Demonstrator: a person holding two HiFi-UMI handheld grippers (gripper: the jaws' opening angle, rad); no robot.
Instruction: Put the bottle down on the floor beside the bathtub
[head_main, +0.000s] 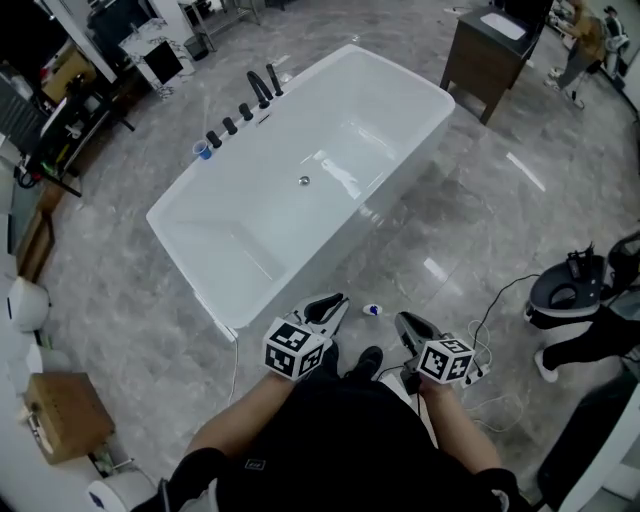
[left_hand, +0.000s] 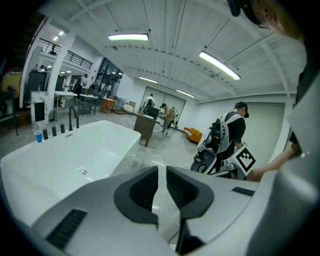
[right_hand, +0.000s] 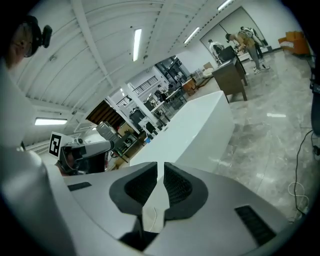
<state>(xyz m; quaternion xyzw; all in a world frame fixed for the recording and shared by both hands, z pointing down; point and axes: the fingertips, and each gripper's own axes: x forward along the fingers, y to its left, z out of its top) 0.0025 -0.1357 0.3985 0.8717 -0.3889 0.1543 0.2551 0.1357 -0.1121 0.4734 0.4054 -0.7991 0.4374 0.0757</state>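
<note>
Nearest in the head view, a dark-clothed torso (head_main: 340, 440) and two forearms are seen, with the left gripper (head_main: 335, 303) and right gripper (head_main: 408, 324) held just ahead of them, both clenched on nothing. Between the two, the bottle (head_main: 372, 310) (small, with blue on it) is seen on the grey marbled floor (head_main: 450, 220), just beside the near corner of the white bathtub (head_main: 400, 120). Loose cables (head_main: 490, 330) are strewn at the right, and a dark cabinet (head_main: 485, 65) is set beyond the far corner. In the left gripper view, the jaws are pressed together before the bathtub, and a standing person (left_hand: 232, 132) is seen under strip lights (left_hand: 219, 65). In the right gripper view, the jaws are likewise closed and empty, with the bathtub's wall behind them.
</note>
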